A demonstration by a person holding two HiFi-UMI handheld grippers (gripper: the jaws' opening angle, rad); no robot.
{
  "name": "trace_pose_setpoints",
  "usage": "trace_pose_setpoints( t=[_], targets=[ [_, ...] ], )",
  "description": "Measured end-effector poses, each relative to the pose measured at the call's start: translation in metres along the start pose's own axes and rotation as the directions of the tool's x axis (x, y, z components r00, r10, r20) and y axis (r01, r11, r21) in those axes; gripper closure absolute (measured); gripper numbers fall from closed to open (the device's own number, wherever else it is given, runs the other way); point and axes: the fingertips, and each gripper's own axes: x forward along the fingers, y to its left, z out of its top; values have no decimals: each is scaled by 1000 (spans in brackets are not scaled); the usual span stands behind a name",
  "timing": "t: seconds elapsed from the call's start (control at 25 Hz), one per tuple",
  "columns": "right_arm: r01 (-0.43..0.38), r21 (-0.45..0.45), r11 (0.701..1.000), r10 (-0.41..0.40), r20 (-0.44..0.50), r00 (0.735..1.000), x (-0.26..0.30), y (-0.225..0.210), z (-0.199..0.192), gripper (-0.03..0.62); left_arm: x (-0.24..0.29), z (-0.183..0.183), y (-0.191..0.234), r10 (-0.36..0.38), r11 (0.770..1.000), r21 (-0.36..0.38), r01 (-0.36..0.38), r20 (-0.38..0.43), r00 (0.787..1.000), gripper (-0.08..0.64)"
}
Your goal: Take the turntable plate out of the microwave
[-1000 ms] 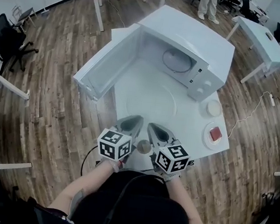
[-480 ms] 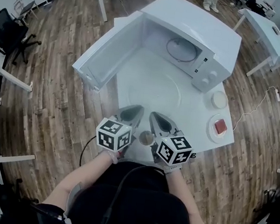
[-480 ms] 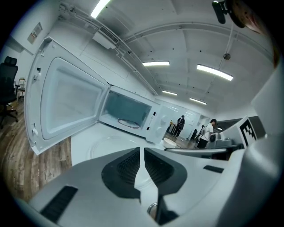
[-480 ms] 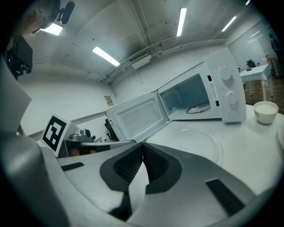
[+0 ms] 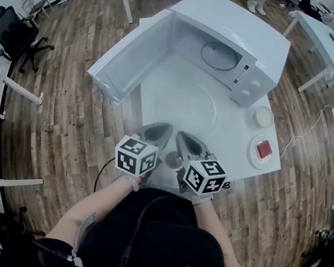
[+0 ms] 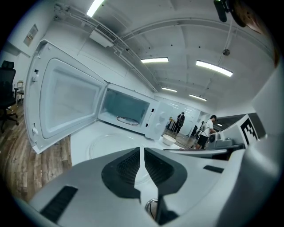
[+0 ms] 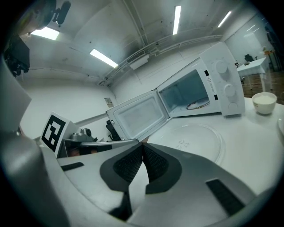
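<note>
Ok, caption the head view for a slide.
Turntable plate lies on the table before the open microwave; left gripper and right gripper shut.

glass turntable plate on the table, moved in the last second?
No. The glass plate lies in the same spot on the table, just before the open microwave; only the head view shifted.

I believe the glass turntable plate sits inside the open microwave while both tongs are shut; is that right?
Not quite: the head view shows the turntable plate lying on the table before the open microwave; only a ring is inside. The left tongs and right tongs are shut.
</note>
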Motion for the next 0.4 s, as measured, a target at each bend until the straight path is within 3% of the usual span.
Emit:
trace_pose_setpoints(
  t=[0.4],
  targets=[
    [-16,62,998,15,17,1000,-13,-6,-2,571,-2,-11,-7,27,1000,4,-27,-39,999,520]
  ],
)
